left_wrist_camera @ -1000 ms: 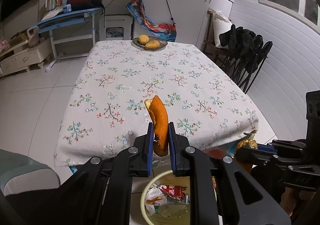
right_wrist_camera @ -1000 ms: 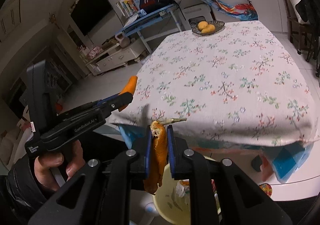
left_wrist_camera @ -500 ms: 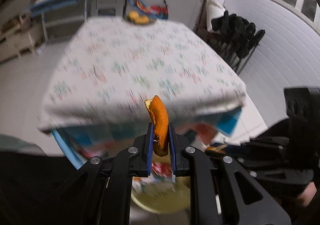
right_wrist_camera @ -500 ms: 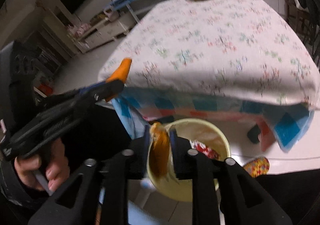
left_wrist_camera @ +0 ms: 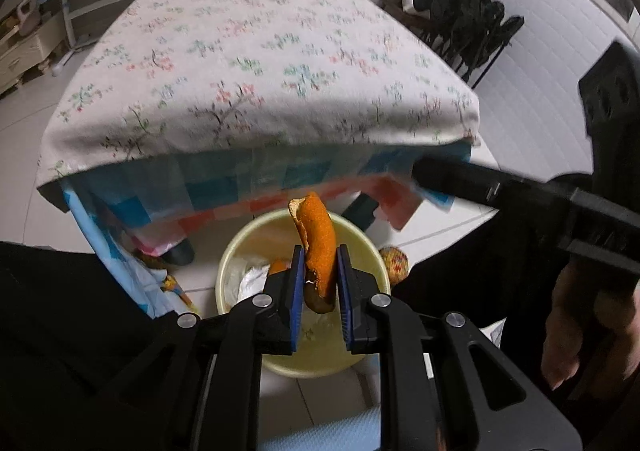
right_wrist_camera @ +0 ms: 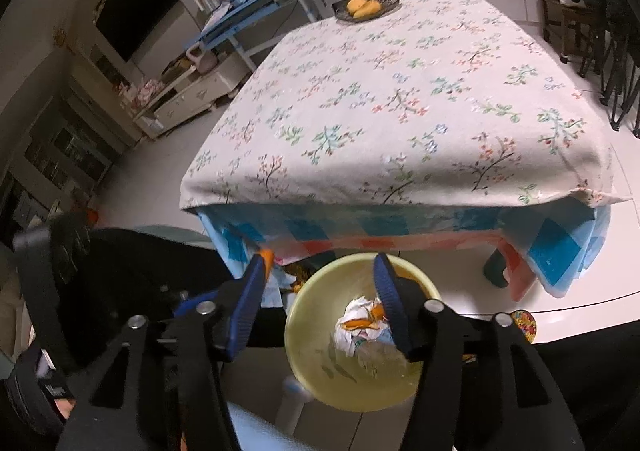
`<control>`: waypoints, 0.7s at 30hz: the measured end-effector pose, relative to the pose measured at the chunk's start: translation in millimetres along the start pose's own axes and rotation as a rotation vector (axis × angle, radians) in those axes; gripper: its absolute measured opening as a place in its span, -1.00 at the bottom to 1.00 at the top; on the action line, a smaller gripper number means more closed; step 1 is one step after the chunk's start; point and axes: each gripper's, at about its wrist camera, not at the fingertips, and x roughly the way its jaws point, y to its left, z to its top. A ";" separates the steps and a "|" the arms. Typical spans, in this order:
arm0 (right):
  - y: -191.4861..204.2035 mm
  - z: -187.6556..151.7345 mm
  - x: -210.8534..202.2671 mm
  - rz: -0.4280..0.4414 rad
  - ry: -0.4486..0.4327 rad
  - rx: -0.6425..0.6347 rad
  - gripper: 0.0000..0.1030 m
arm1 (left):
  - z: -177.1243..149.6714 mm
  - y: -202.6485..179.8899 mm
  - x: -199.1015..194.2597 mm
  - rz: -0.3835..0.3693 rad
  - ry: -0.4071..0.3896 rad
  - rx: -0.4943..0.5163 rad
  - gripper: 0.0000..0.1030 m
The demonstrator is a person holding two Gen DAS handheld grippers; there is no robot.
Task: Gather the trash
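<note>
A pale yellow trash bin (left_wrist_camera: 362, 249) (right_wrist_camera: 304, 303) stands on the floor under the table's near edge, holding white paper and orange peel (right_wrist_camera: 362, 321). My left gripper (left_wrist_camera: 318, 263) is shut on an upright strip of orange peel (left_wrist_camera: 316, 235), held above the bin. My right gripper (right_wrist_camera: 320, 271) is open and empty over the bin's rim; the peel it held lies in the bin. The right gripper's body (left_wrist_camera: 520, 195) shows at the right in the left wrist view.
The table with a floral cloth (left_wrist_camera: 260, 63) (right_wrist_camera: 400, 99) carries a fruit plate (right_wrist_camera: 366, 7) at its far end. Chairs with dark clothes (left_wrist_camera: 468, 19) stand to the right. A blue desk (right_wrist_camera: 256, 7) and low cabinet (right_wrist_camera: 188, 95) stand behind and left.
Both grippers moved down from table height to over the bin. My right gripper opened and its peel dropped into the bin. The left gripper still holds its peel.
</note>
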 end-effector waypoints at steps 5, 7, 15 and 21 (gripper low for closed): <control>-1.3 2.1 -9.3 -0.038 -0.069 0.011 0.35 | -2.6 -4.4 -0.3 0.045 0.003 0.019 -0.17; 0.4 3.3 -12.4 -0.066 -0.097 0.002 0.41 | -1.7 -6.6 -4.3 0.071 -0.023 0.031 0.04; 6.9 6.0 -33.2 -0.233 -0.256 -0.026 0.64 | 7.0 -13.7 -37.6 0.257 -0.248 0.054 0.56; 25.3 3.9 -65.2 -0.360 -0.455 -0.081 0.78 | 15.6 -9.5 -74.8 0.336 -0.446 -0.003 0.74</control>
